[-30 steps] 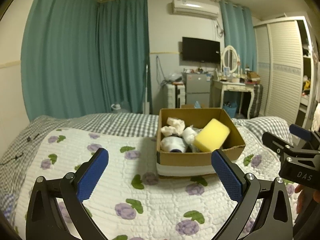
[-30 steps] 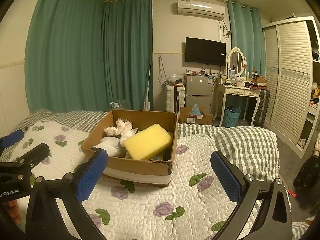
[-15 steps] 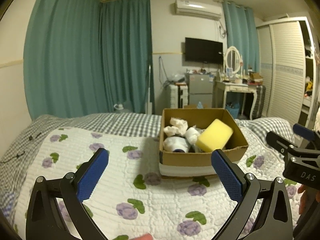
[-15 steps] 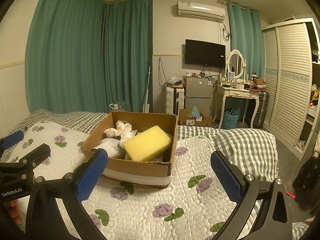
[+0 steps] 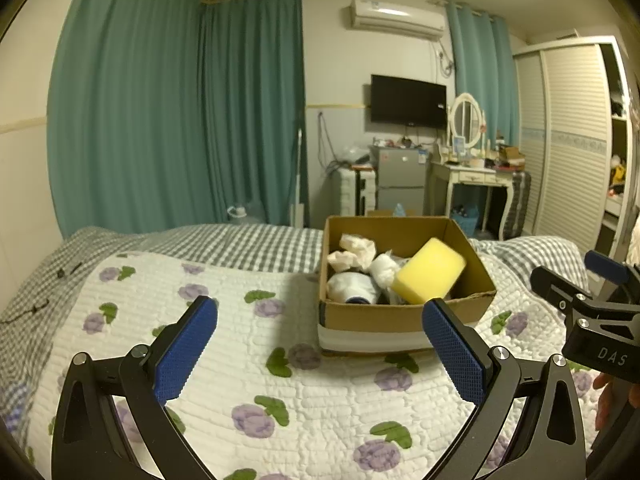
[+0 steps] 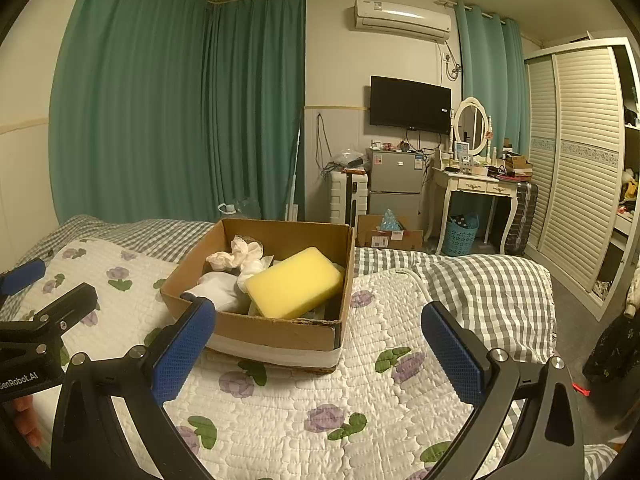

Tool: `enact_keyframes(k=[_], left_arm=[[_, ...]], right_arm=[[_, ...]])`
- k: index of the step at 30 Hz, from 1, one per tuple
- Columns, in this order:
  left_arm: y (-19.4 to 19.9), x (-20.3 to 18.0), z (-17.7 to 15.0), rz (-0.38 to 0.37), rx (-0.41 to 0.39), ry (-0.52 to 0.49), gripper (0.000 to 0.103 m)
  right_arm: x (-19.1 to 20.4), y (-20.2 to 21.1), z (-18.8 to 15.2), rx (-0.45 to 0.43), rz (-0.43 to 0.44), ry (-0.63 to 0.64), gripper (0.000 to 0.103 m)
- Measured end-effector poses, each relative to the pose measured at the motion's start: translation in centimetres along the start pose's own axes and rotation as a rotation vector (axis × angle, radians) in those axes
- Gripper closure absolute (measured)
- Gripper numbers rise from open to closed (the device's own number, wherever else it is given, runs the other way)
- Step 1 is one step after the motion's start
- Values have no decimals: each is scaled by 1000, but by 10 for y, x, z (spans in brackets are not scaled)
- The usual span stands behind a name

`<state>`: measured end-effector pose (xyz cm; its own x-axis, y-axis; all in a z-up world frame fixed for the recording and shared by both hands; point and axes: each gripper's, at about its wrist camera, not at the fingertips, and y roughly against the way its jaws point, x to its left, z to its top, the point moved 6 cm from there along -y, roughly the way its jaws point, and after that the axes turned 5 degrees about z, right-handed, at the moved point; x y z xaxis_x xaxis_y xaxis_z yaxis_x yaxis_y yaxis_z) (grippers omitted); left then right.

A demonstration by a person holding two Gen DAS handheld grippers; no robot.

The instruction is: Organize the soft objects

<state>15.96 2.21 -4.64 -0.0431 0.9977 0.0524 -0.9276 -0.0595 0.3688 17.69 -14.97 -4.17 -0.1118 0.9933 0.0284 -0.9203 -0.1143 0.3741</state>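
Observation:
A cardboard box (image 5: 400, 316) (image 6: 276, 332) sits on the bed. Inside lie a yellow sponge (image 5: 429, 271) (image 6: 295, 282), crumpled white cloths (image 5: 356, 250) (image 6: 240, 254) and a white rolled item (image 5: 352, 288) (image 6: 216, 286). My left gripper (image 5: 320, 350) is open and empty, held above the quilt in front of the box. My right gripper (image 6: 319, 350) is open and empty, in front of the box and to its right. Each gripper shows at the edge of the other's view: the right one (image 5: 592, 312), the left one (image 6: 44, 320).
The bed has a white floral quilt (image 5: 256, 360) (image 6: 360, 400) over a grey checked sheet (image 6: 480, 280). Beyond the bed stand teal curtains (image 5: 180, 112), a small fridge (image 6: 394, 184), a dressing table (image 6: 476, 188), a wardrobe (image 6: 580, 160) and a floor box (image 6: 388, 234).
The left wrist view has shifted slightly, so the box sits a little farther right and farther off. The right view is nearly unchanged. Both grippers stay open and empty.

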Motion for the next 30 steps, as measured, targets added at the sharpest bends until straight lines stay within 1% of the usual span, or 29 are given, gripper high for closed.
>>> enact_keyframes(k=[30], left_arm=[[1, 0, -4, -1, 11, -1, 0]], right_arm=[[-1, -1, -5, 14, 8, -4, 0]])
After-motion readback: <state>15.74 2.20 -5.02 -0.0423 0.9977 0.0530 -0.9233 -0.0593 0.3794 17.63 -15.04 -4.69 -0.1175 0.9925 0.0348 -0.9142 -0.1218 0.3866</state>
